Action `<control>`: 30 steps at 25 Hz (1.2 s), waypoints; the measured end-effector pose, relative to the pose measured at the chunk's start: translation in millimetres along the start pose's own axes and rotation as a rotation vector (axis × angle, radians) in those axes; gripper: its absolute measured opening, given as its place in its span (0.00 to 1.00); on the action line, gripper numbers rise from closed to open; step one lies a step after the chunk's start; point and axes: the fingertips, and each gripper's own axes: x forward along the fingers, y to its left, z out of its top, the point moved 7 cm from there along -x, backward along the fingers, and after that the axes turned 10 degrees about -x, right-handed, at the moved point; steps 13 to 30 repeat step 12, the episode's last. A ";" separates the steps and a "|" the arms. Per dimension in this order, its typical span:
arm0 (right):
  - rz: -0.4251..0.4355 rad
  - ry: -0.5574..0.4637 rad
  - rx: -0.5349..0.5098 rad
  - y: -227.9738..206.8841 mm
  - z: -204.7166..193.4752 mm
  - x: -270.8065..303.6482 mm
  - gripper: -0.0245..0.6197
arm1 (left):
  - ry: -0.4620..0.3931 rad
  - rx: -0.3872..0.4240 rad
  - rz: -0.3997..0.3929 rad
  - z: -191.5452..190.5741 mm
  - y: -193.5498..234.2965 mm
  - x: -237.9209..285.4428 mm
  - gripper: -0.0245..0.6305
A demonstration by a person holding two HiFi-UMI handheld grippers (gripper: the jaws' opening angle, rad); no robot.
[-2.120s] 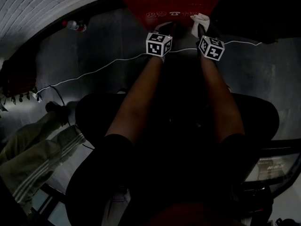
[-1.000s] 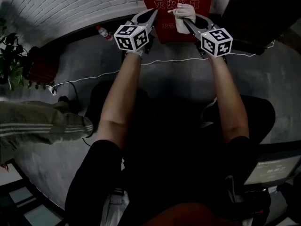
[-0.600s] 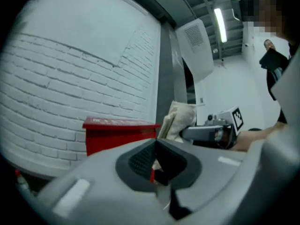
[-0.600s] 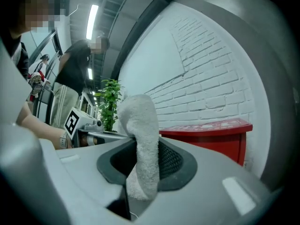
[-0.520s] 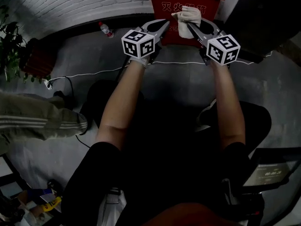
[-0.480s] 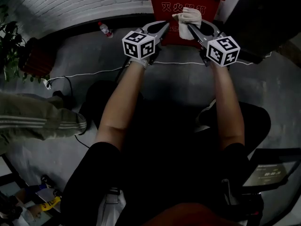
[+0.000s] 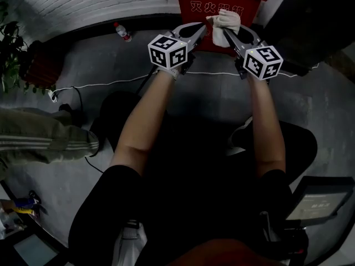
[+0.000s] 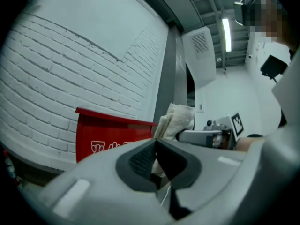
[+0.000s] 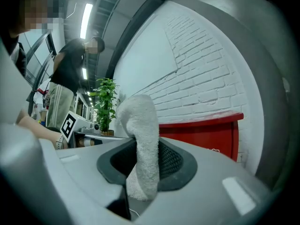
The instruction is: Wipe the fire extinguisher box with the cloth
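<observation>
The red fire extinguisher box stands on the floor against the white brick wall, at the top of the head view. A pale cloth hangs in front of its face, with my right gripper shut on it. In the right gripper view the cloth sticks up between the pads, and the box lies behind. My left gripper is shut on nothing, its tip just left of the cloth. The left gripper view shows its pads meeting, with the cloth and the box beyond.
A plastic bottle lies by the wall left of the box. A white cable runs across the grey floor. A potted plant and another person's striped trouser leg are at the left. A dark cabinet stands right of the box.
The head view has pulled back from the box, which now sits smaller at the top. Both grippers have stayed before it, and the left tip has closed in on the cloth.
</observation>
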 end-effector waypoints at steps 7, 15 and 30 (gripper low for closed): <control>0.003 0.011 0.005 0.0 -2.5 0.3 0.20 | 0.014 0.019 0.011 -0.8 0.8 -3.3 0.04; 0.012 0.008 0.005 1.9 -2.5 0.0 0.20 | 0.008 0.017 0.016 -0.4 1.2 -4.0 0.04; 0.012 0.008 0.005 1.9 -2.5 0.0 0.20 | 0.008 0.017 0.016 -0.4 1.2 -4.0 0.04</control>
